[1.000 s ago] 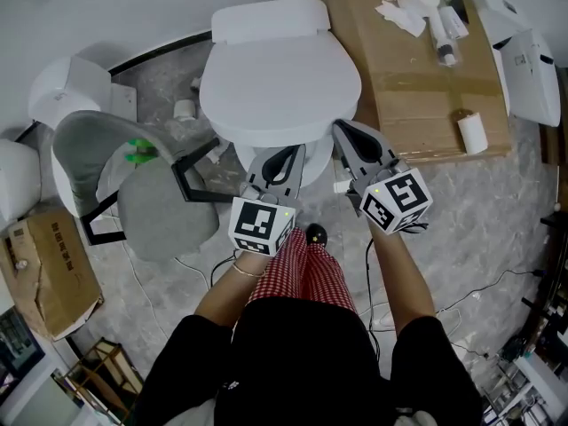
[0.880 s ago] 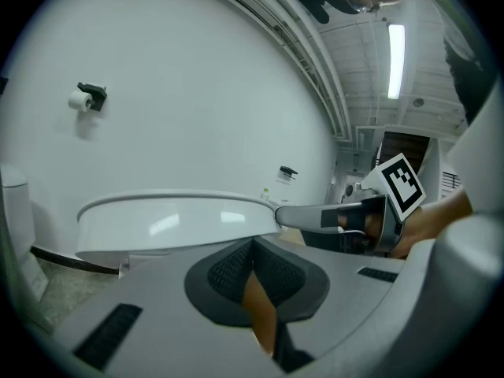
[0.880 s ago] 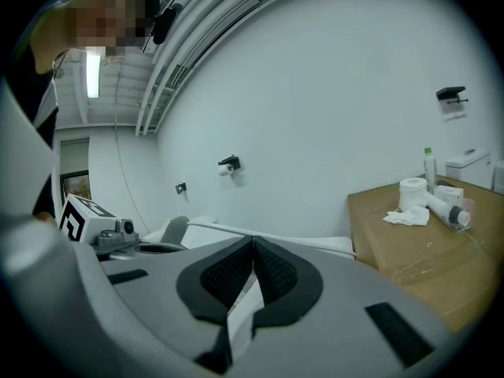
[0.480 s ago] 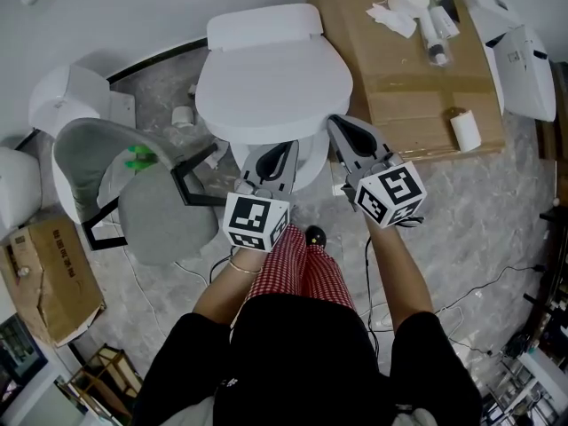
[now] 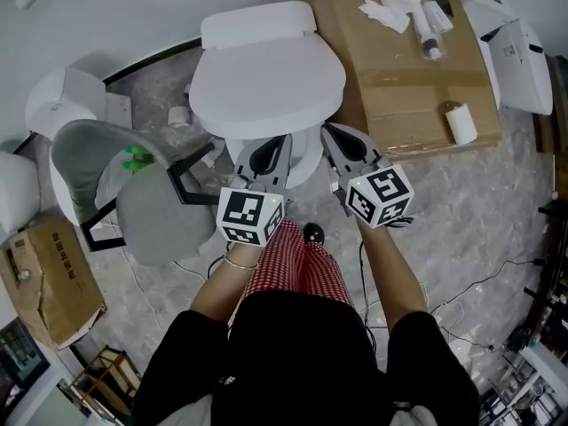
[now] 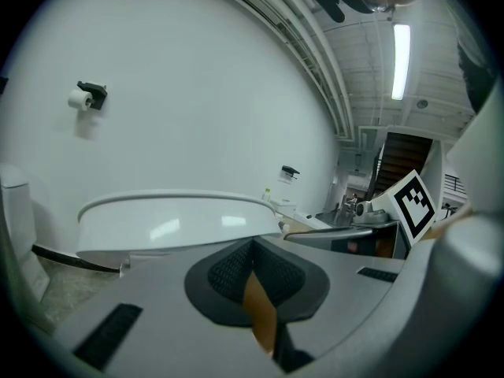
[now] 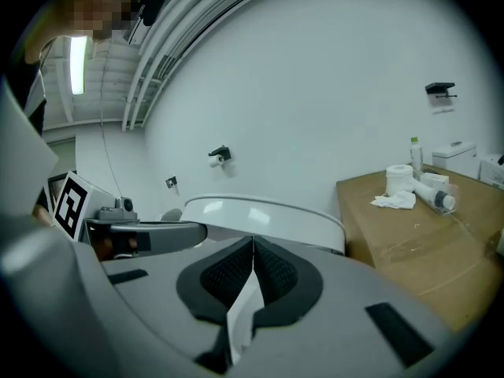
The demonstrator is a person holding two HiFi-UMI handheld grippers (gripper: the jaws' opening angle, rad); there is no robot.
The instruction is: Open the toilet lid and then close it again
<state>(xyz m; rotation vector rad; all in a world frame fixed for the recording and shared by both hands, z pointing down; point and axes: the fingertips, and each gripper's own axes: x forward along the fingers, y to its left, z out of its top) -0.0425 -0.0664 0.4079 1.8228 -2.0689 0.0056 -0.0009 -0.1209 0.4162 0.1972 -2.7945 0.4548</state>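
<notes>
Toilet lid point(image 5: 266, 82), is it up or down right now? Can't quite read it from the top-down shot. (tilefan)

Down, shut flat, white all over. It sits upper middle in the head view, with the tank point(image 5: 257, 23) behind it against the wall point(image 5: 133, 7). (plumbbob)

And the tools? (tilefan)

Both are parked side by side at the front edge of the lid. The left tool point(image 5: 277, 140) points at its front-left and the right tool point(image 5: 330, 131) at its front-right. From each tool's own camera, the lid's front lip is just ahead of the nose and a bit above it. Touching or not, honestly can't tell. Jaws on both are pressed together with nothing pinched between them. (plumbbob)

What else is around? (tilefan)

There's a brown counter point(image 5: 399, 69) right beside the toilet on the right. A paper roll point(image 5: 459, 122) stands near its front edge, and there are some tubes point(image 5: 428, 25) and tissue point(image 5: 383, 11) further back. A grey chair point(image 5: 133, 193) is on the left, and a cardboard box point(image 5: 49, 264) sits on the floor point(image 5: 461, 202) past it. (plumbbob)
</notes>
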